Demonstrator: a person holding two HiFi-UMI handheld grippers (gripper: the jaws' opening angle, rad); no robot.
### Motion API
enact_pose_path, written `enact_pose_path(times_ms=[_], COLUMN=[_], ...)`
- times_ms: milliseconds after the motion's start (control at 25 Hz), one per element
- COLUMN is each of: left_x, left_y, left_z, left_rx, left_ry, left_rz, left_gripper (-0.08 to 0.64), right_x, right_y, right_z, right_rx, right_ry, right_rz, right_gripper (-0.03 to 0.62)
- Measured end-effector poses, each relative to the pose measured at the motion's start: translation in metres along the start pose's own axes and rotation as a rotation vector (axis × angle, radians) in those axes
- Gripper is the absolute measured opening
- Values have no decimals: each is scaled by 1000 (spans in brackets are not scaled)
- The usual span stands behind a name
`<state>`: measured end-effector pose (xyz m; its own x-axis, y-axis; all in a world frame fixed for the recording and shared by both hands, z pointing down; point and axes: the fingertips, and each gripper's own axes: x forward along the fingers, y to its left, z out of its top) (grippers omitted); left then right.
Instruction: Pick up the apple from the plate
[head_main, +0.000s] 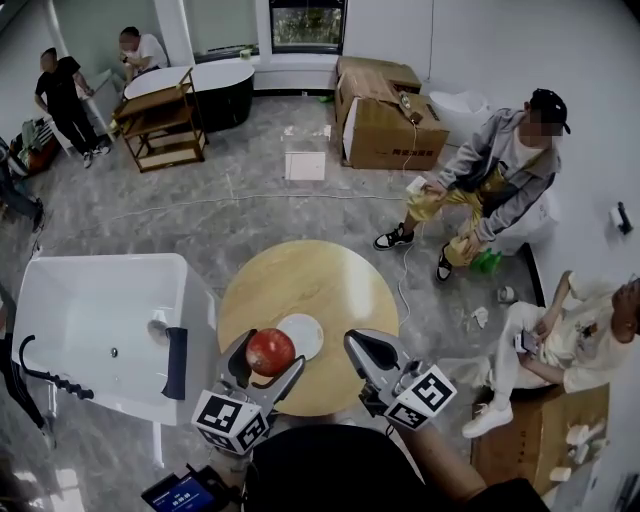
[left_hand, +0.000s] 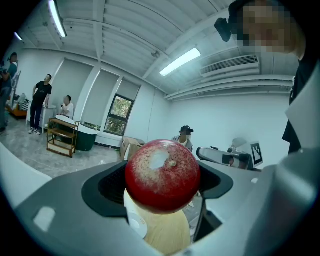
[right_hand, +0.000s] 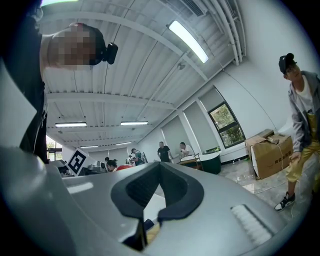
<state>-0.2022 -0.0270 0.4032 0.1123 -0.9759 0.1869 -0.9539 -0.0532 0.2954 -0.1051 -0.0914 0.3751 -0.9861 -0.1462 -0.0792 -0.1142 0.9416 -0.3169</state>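
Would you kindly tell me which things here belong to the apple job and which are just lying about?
Job in hand: apple, gripped in the left gripper; plate, bare, on the round table.
Lying about: right gripper, shut and idle; white tub; cardboard boxes; wooden shelf.

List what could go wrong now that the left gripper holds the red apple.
1. The left gripper holds the round red apple only by its sides, with much of it bulging forward; it may slip out.
2. The apple hangs near the round wooden table's near edge, beside the small white plate; if dropped, it could roll to the floor.
3. The shut right gripper is close by and could knock it.
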Motion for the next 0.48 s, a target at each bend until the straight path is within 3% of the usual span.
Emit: enact_pose_path(times_ms=[480], left_x=[6], left_y=[-7], left_z=[2], left_rx=[5], left_ry=[7], left_rz=[-35], left_gripper=[425], right_x=[-5], right_y=[0], right_z=[-4], right_rx=[-16], right_ry=[23], right_rz=[-7], right_gripper=[5])
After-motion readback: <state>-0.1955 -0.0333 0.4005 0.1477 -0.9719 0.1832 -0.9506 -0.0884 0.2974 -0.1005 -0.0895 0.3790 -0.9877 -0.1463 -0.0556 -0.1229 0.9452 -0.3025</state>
